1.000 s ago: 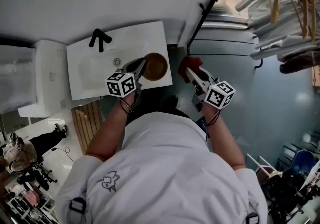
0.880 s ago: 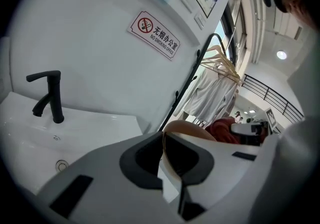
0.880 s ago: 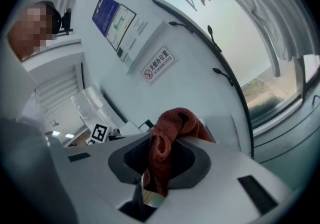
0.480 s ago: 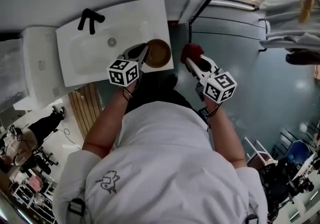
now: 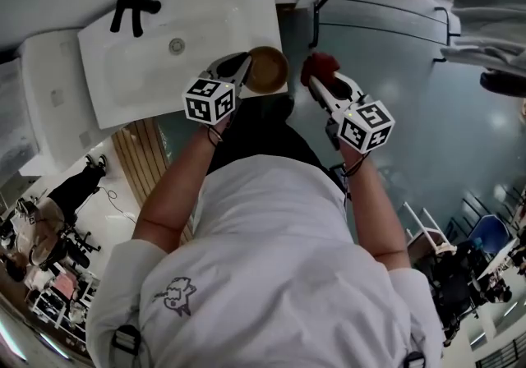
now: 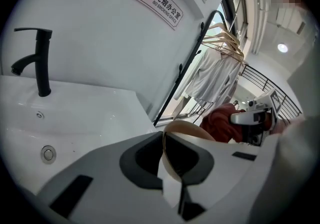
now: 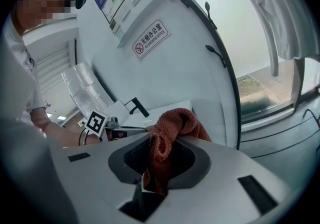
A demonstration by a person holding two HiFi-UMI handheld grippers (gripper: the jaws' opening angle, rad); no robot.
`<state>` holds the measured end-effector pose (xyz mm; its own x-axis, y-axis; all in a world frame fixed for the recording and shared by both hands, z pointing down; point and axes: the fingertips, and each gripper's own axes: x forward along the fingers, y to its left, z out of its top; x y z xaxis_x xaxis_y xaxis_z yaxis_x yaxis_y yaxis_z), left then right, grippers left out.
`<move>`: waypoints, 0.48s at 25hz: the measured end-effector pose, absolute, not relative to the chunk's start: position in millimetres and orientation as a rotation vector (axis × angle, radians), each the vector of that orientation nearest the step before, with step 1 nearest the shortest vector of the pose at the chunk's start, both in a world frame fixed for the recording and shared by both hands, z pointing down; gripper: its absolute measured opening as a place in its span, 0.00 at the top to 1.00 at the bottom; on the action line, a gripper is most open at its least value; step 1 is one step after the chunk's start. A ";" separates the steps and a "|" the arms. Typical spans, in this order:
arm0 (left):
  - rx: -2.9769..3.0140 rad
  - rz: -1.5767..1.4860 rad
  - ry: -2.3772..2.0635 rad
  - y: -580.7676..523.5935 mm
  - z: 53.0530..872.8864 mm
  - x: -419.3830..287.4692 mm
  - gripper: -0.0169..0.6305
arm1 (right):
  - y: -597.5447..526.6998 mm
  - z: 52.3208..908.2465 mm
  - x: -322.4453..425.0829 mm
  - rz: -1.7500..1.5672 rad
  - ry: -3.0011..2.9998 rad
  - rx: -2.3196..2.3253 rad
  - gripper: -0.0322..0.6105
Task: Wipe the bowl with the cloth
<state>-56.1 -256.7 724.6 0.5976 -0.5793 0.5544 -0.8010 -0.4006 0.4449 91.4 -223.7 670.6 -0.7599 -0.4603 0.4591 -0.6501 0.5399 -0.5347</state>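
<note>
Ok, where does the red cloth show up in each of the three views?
Head view: upper middle, cloth in the right tool, right of the bowl.
Left gripper view: right of centre, behind the bowl.
Right gripper view: centre, pinched in the jaws.
Shared landmark: the black tap, in all three views.

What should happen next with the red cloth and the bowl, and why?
Probably bring the right hand-held gripper across so its red cloth meets the bowl. The left hand-held gripper pinches the bowl's rim, and the red cloth and bowl are apart, so no wiping can start yet.
</note>
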 end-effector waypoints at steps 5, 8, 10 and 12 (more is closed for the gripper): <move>2.134 0.453 -1.044 -249.6 750.5 -48.7 0.93 | -221.4 685.6 93.4 1.093 -2.488 0.925 0.82; 2.136 0.482 -1.031 -248.3 764.1 -46.7 0.93 | -221.7 690.0 95.4 1.115 -2.481 0.934 0.82; 2.141 0.496 -1.029 -248.9 769.4 -46.4 0.93 | -221.6 692.7 96.7 1.139 -2.479 0.942 0.82; 2.147 0.512 -1.028 -248.9 772.3 -46.3 0.93 | -220.8 694.4 98.0 1.152 -2.475 0.948 0.82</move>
